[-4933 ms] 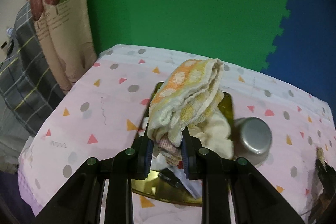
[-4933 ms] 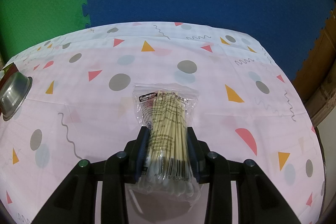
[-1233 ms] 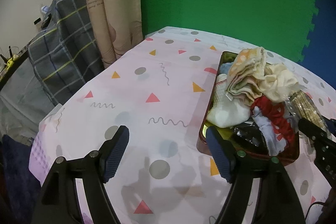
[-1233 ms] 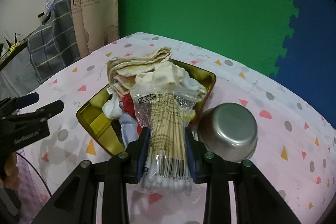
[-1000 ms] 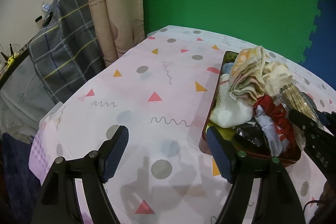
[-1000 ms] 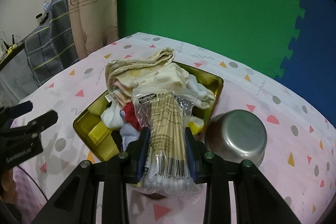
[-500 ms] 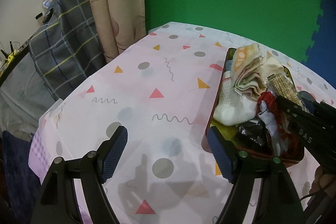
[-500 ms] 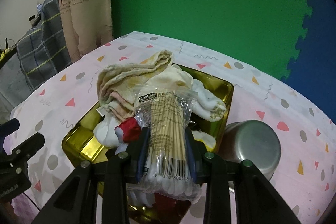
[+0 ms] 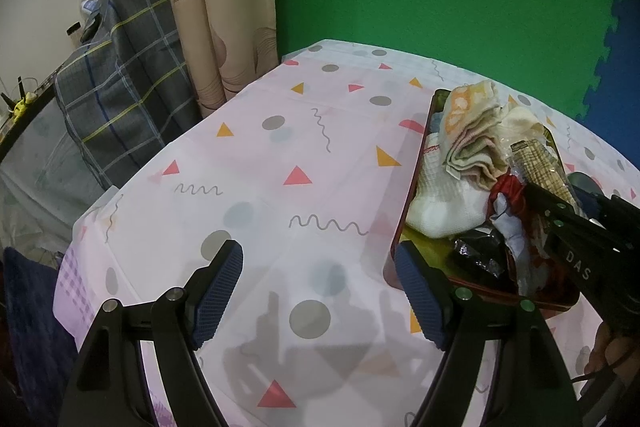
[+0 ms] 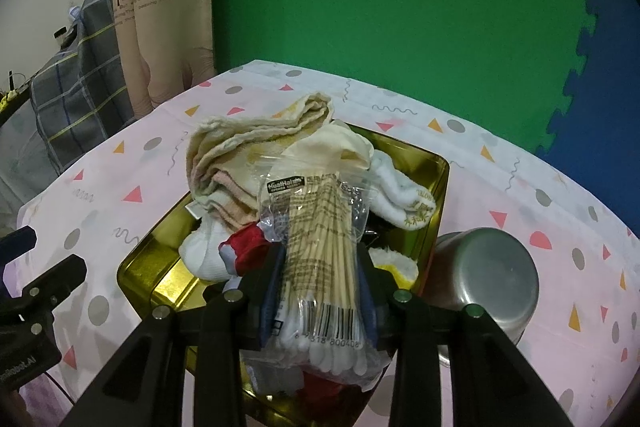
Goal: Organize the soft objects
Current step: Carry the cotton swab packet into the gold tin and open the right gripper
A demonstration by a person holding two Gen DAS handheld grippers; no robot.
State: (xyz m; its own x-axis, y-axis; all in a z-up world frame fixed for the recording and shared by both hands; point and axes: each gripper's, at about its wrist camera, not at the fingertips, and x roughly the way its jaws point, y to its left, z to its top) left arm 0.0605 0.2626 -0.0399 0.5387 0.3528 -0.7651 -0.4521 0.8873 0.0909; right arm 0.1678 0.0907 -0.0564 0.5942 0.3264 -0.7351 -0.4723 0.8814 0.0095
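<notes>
A clear bag of cotton swabs (image 10: pixel 320 263) sits between the right gripper's (image 10: pixel 318 291) opening jaws, above the cloth-filled gold tray (image 10: pixel 434 183). Only the left view shows the left gripper (image 9: pixel 320 293) spread wide, empty, beside the tray.

The left wrist view looks forward and steeply down past its two spread fingers (image 9: pixel 218 281) onto the patterned tablecloth (image 9: pixel 256 155), with the gold tray (image 9: pixel 416 187) beyond the right fingertip. The right wrist view, equally steep, sits close over that same tray (image 10: pixel 434 183), straight ahead of its fingers (image 10: pixel 270 283). Both views share the tray, the cloth pile, the green wall (image 10: pixel 380 7) and the curtain (image 9: pixel 224 7).
</notes>
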